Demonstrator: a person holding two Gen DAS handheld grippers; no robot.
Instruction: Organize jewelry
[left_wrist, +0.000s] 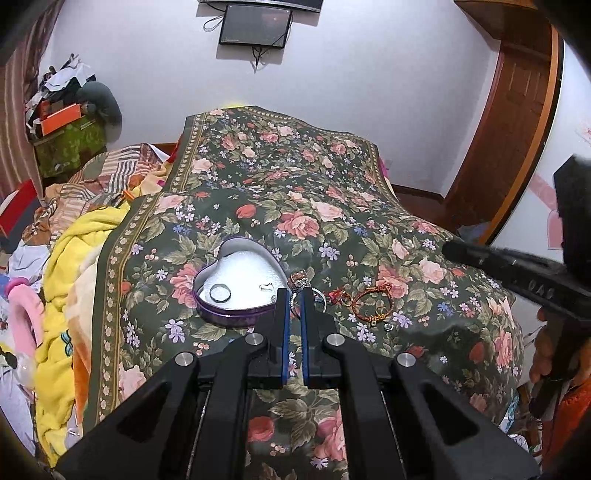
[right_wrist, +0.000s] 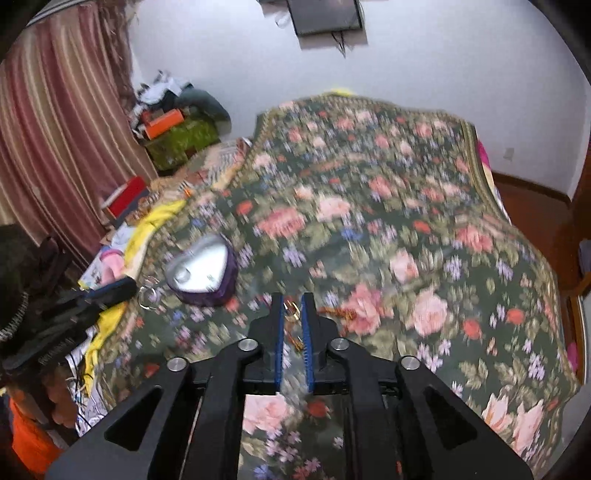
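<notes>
Both tongs hover over the floral bedspread (left_wrist: 332, 206). Left gripper (left_wrist: 293, 295) pinches a silver bangle (right_wrist: 147, 295), just right of the heart-shaped tin (left_wrist: 240, 280). Right gripper (right_wrist: 292, 301) stands slightly parted around a small gold earring (right_wrist: 291, 310): light, fiddly, probably best pinched across its hoop.

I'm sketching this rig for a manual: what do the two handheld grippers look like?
Both the left gripper and right gripper are matte black, with angular linkage arms, round silver pivot pins and blue pads lining the jaws. The person wears something orange.
</notes>
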